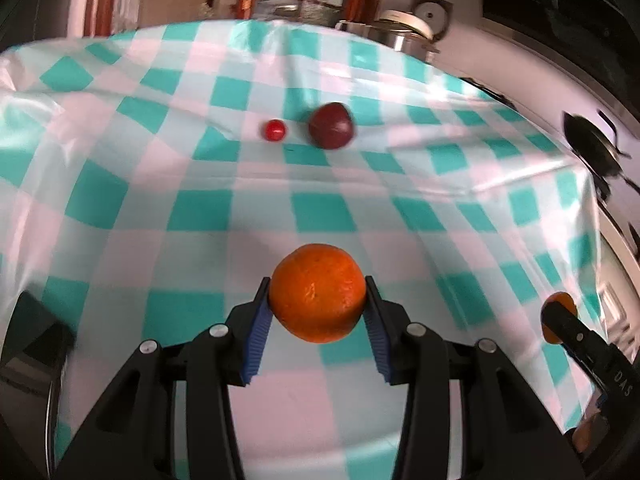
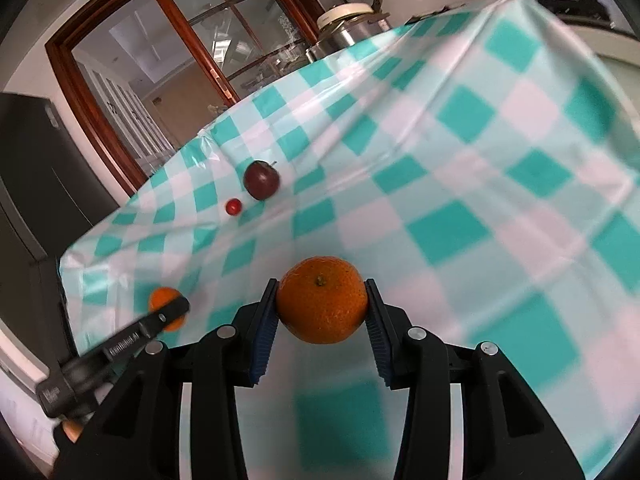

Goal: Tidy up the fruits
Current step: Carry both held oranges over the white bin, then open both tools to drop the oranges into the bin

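Observation:
My left gripper (image 1: 318,294) is shut on an orange (image 1: 318,292) and holds it above the checked tablecloth (image 1: 200,220). My right gripper (image 2: 322,300) is shut on a second orange (image 2: 322,304). Each gripper shows in the other's view: the right one with its orange (image 1: 560,304) at the right edge, the left one with its orange (image 2: 166,300) at the lower left. A dark red apple (image 1: 331,125) and a small red fruit (image 1: 275,130) lie side by side further back on the cloth; they also show in the right wrist view as the apple (image 2: 261,180) and the small fruit (image 2: 233,207).
The teal and white cloth (image 2: 460,200) hangs over the table's edges. A steel pot (image 1: 404,36) stands beyond the far edge. A black pan (image 1: 592,144) is off the right side. A wooden-framed glass door (image 2: 168,52) is behind the table.

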### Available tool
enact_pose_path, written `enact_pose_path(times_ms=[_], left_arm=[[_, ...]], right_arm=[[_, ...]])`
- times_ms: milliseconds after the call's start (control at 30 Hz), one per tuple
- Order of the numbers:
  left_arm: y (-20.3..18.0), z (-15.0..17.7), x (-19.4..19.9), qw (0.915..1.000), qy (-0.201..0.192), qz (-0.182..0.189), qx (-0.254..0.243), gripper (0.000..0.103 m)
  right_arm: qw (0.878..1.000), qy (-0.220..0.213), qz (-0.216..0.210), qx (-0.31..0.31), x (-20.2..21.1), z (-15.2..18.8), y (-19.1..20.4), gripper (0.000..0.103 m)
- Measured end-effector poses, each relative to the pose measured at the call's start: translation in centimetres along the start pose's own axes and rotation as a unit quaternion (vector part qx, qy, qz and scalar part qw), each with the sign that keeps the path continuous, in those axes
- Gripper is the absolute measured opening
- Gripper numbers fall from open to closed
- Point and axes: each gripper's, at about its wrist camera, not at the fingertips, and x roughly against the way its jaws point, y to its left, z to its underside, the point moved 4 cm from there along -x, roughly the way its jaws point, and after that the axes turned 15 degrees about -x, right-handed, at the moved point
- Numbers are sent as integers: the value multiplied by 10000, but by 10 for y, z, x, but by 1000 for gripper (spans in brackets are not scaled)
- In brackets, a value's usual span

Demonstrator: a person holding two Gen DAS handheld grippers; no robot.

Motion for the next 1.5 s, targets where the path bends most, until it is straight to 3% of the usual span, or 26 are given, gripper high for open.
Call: enact_pose_path(times_ms=[300,400,600,700,900,1100,1200,1367,1500], left_arm=[[-109,13,46,9916,-164,486,-1185,44],[-151,22,56,9837,-110,764,-1624,44],[-235,46,68,9571,34,1313,-2583,44],[-275,61,71,9395,128,1540,-3057,44],[-347,102,71,8960,447,1996,-3940,44],[-413,170,52,8248,1146,2550,-4914,44],[-431,201,32,7956,1553,2604,-5245,44],[-452,227,-7,7729,2075,2476,-5461,44],[-452,239,-45,7735,2459,2224,-5402,44]], right_arm=[[9962,-637,558,178,111,1,-66,42],[9941,-794,735,117,139,1,-92,42],[9870,-914,1311,-166,180,16,-161,42],[9804,-815,1763,-340,191,31,-201,42],[9612,-540,2592,-770,202,54,-272,42],[9435,-152,3162,-981,192,57,-322,42],[9374,8,3330,-1017,186,58,-340,42],[9305,371,3458,-1147,160,59,-363,42],[9155,587,3714,-1431,141,58,-383,42]])
